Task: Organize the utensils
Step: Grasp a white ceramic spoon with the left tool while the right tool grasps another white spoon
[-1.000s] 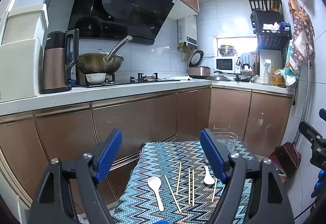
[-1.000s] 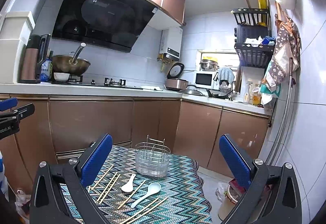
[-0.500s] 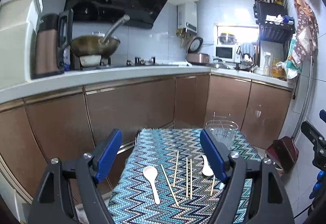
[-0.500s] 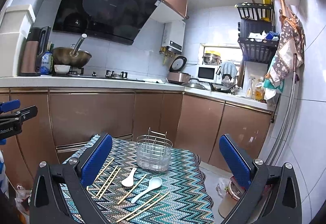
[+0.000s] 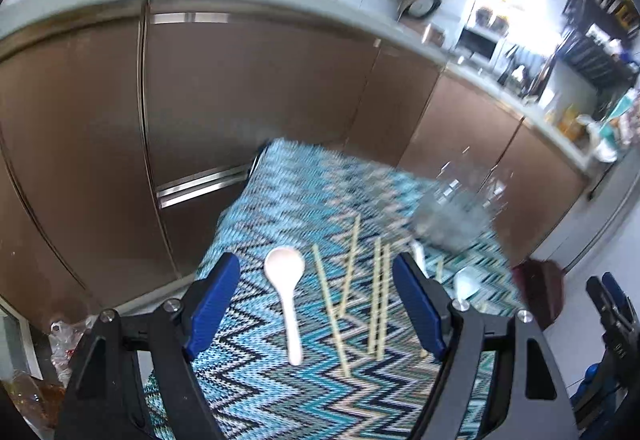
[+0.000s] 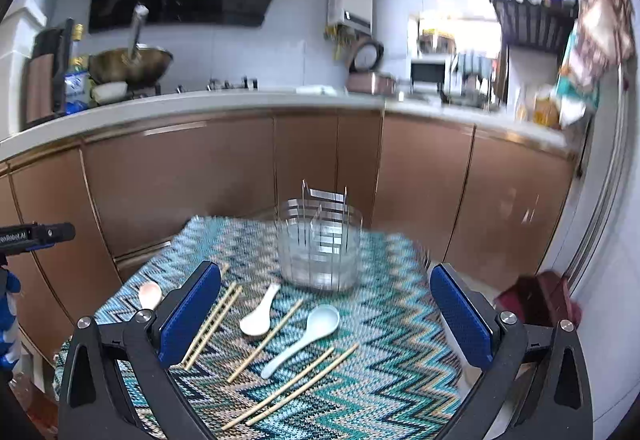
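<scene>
A small table with a blue zigzag cloth (image 5: pixel 280 199) (image 6: pixel 400 360) holds loose utensils. In the left wrist view a white spoon (image 5: pixel 286 288) and several wooden chopsticks (image 5: pixel 378 304) lie between the fingers of my open, empty left gripper (image 5: pixel 316 304), which hovers above them. A clear wire utensil holder (image 6: pixel 319 248) (image 5: pixel 452 228) stands at the table's far side. In the right wrist view two white spoons (image 6: pixel 260 314) (image 6: pixel 308 332), a pinkish spoon (image 6: pixel 149 294) and several chopsticks (image 6: pixel 296 384) lie before my open, empty right gripper (image 6: pixel 326 320).
Brown kitchen cabinets (image 6: pixel 200 179) under a white counter run behind and left of the table. A wok (image 6: pixel 130 65) and kettle stand on the counter. A dark red object (image 6: pixel 540 298) sits on the floor at right. The left gripper's body (image 6: pixel 36 234) shows at the right view's left edge.
Both grippers have tipped downward and moved closer to the table; the utensils look larger. The left view swung most and is blurred. Nothing was grasped.
</scene>
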Tool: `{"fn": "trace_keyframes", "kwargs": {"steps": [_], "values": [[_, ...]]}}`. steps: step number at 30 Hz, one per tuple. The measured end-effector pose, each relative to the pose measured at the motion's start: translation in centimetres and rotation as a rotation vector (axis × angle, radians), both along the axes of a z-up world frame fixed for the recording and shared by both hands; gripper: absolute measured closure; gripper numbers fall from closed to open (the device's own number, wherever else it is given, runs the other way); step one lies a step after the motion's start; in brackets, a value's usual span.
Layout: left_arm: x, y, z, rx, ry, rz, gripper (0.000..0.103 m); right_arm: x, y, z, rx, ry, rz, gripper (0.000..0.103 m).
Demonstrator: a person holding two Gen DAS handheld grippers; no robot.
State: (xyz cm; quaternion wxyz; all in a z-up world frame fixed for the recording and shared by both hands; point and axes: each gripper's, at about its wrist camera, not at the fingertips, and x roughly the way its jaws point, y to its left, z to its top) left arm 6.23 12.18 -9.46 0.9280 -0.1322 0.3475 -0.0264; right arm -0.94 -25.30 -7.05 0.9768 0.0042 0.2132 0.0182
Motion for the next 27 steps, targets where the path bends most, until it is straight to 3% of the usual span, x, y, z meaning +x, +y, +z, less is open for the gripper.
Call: {"fn": "trace_keyframes", "kwargs": {"steps": [7, 10, 12, 18, 22, 27], "values": [[5.2, 1.2, -5.8, -0.037, 0.189, -0.03, 0.026, 5.9, -2.0, -5.1, 0.074, 0.152, 0.039, 0.006], [7.0, 1.7, -7.5, -0.059, 0.228, -0.054, 0.027, 9.0, -3.8, -7.8, 0.168, 0.24, 0.071, 0.021], [8.0, 2.0, -8.6, -0.076, 0.247, -0.072, 0.027, 11.1, -5.0, -9.7, 0.228, 0.308, 0.092, 0.036], [10.7, 3.1, -11.6, -0.124, 0.3, -0.137, 0.032, 16.0, -6.5, -14.6, 0.356, 0.475, 0.199, 0.059], [12.0, 3.9, -13.0, -0.162, 0.322, -0.169, 0.037, 17.6, -6.8, -16.2, 0.397, 0.518, 0.227, 0.059], [13.3, 4.4, -14.8, -0.224, 0.359, -0.191, 0.051, 18.9, -6.8, -17.4, 0.416, 0.556, 0.253, 0.062]]}}
